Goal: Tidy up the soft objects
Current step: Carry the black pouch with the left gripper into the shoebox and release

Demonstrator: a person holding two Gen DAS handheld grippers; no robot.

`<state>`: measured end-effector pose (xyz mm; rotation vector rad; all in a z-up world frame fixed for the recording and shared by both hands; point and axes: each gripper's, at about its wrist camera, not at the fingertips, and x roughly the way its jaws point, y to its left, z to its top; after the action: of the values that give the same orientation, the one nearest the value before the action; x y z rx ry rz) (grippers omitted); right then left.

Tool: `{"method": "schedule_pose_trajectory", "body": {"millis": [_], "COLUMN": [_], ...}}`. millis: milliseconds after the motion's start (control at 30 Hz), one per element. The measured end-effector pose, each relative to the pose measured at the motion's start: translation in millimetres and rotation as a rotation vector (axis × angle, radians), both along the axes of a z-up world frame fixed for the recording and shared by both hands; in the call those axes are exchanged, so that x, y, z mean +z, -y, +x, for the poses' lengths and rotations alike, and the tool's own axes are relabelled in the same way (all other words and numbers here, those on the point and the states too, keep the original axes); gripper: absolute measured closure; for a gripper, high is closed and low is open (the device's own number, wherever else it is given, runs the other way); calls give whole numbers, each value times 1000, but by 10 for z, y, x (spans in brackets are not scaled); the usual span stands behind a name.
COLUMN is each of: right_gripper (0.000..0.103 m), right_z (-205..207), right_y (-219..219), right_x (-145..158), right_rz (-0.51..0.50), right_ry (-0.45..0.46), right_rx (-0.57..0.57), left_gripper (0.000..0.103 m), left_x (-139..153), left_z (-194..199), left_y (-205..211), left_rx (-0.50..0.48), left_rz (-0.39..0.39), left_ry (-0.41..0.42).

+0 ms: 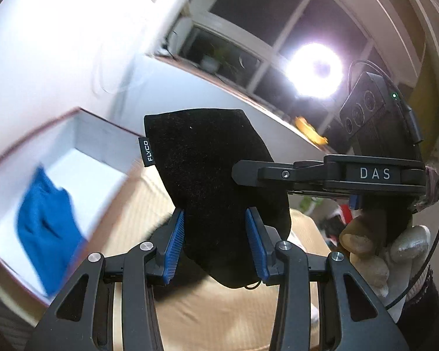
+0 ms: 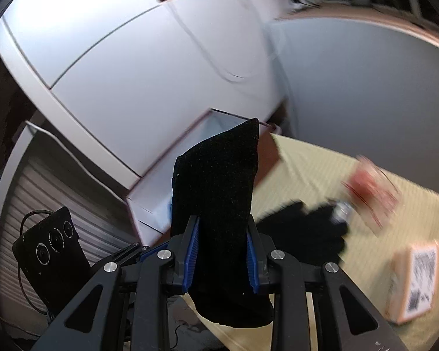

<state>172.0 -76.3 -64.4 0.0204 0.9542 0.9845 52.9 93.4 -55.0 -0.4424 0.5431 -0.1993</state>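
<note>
A black velvet pouch [image 1: 210, 172] with a "FLYCO" tag is held in the air between both grippers. My left gripper [image 1: 215, 228] is shut on its lower end. My right gripper [image 2: 222, 242] is shut on the same pouch [image 2: 219, 187]; its finger [image 1: 260, 172] reaches the pouch from the right in the left wrist view. A white open box [image 1: 82, 158] with a blue cloth [image 1: 48, 228] inside sits to the left. The box [image 2: 149, 201] also shows behind the pouch in the right wrist view.
A beige woven mat [image 2: 304, 172] covers the surface. On it lie a black cloth [image 2: 307, 228], a red blurred item [image 2: 371, 190] and a cardboard parcel with a label [image 2: 415, 280]. A bright lamp [image 1: 314, 70] shines by the window. A white cabinet [image 2: 117, 67] stands behind the box.
</note>
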Motion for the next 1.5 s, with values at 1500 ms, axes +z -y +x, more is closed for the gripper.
{"method": "schedule_pose_trajectory", "body": {"millis": [1500], "right_gripper": [42], "right_z": [950], "right_y": [-1820], "right_x": [-444], "right_rz": [-108], "right_ry": [22], "right_rx": [14], "left_gripper": [51], "left_x": [-261], "left_z": [744], "left_y": [-1192], "left_rx": [252], "left_rz": [165], "left_ry": [-235]}}
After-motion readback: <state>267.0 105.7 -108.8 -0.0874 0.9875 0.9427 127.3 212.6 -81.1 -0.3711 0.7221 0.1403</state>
